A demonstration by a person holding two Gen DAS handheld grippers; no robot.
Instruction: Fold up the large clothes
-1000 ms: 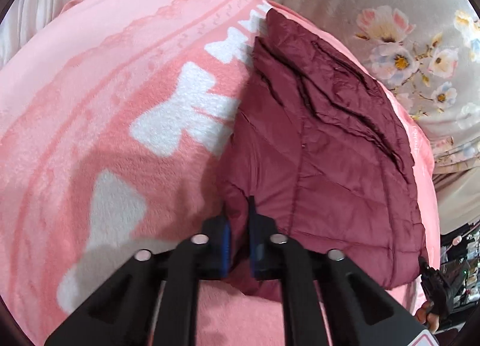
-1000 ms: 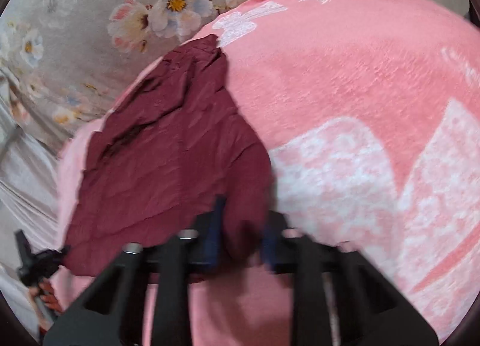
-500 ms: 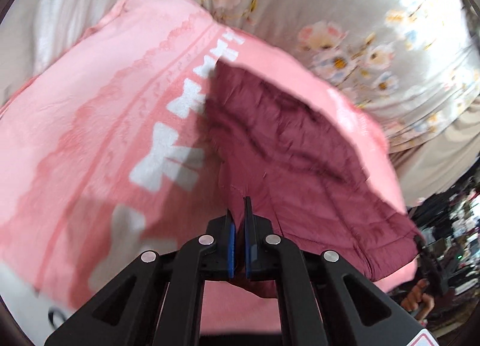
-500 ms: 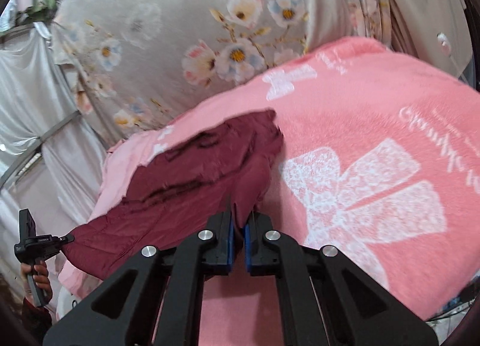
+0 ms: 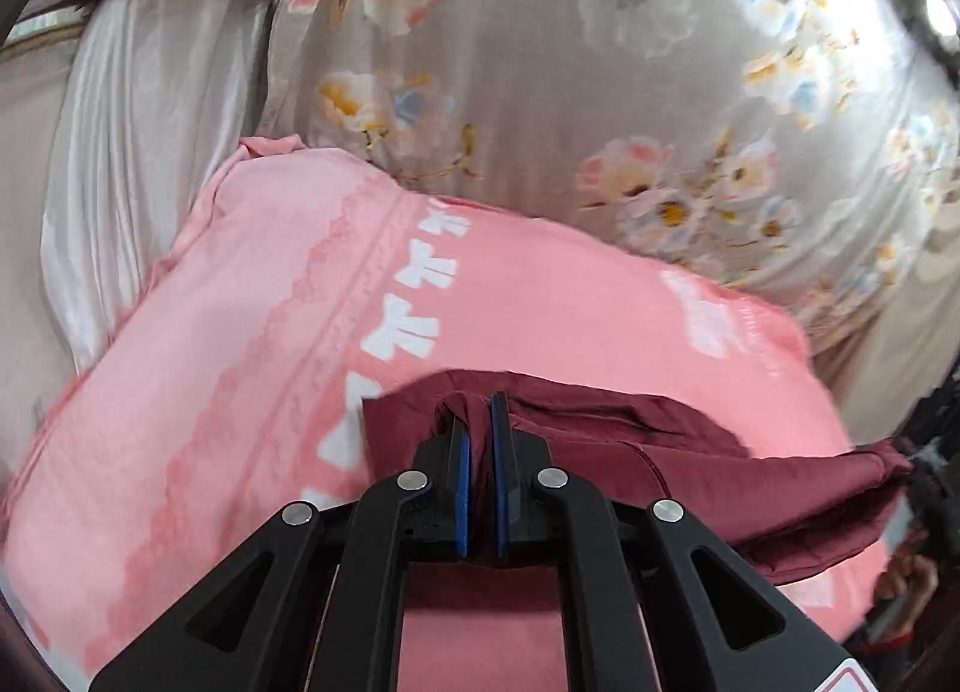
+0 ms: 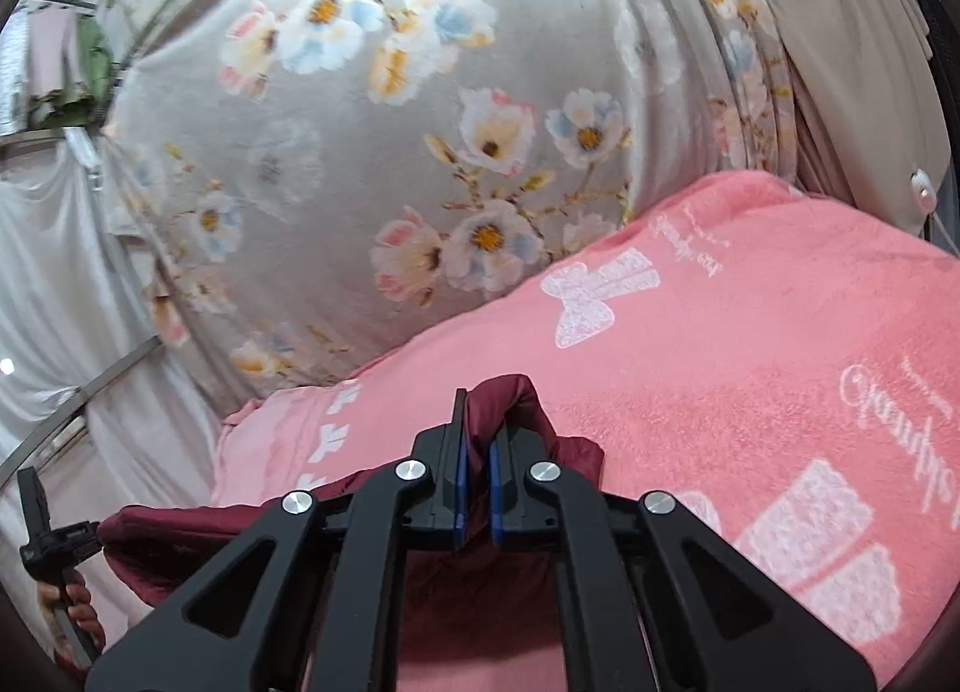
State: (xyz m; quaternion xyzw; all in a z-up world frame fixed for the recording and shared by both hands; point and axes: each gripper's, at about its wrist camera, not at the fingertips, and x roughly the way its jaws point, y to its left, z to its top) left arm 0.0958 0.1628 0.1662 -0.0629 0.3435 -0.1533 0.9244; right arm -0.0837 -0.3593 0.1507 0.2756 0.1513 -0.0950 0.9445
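A maroon quilted jacket (image 5: 672, 452) hangs lifted above a pink blanket (image 5: 252, 344) with white bow prints. My left gripper (image 5: 478, 422) is shut on one edge of the jacket, whose fabric stretches away to the right. My right gripper (image 6: 475, 422) is shut on another edge of the same jacket (image 6: 516, 392), which trails down and to the left (image 6: 198, 524). The part of the jacket below both grippers is hidden by the gripper bodies.
A grey floral curtain (image 5: 600, 62) hangs behind the blanket, with white satin drapes (image 5: 150, 122) and a metal rail (image 6: 90, 386) at the side. In the right wrist view the other hand-held gripper (image 6: 42, 536) shows at the lower left edge.
Both grippers closed on the jacket's edges and raised it off the blanket. The views tilted up from the flat jacket toward the floral curtain.
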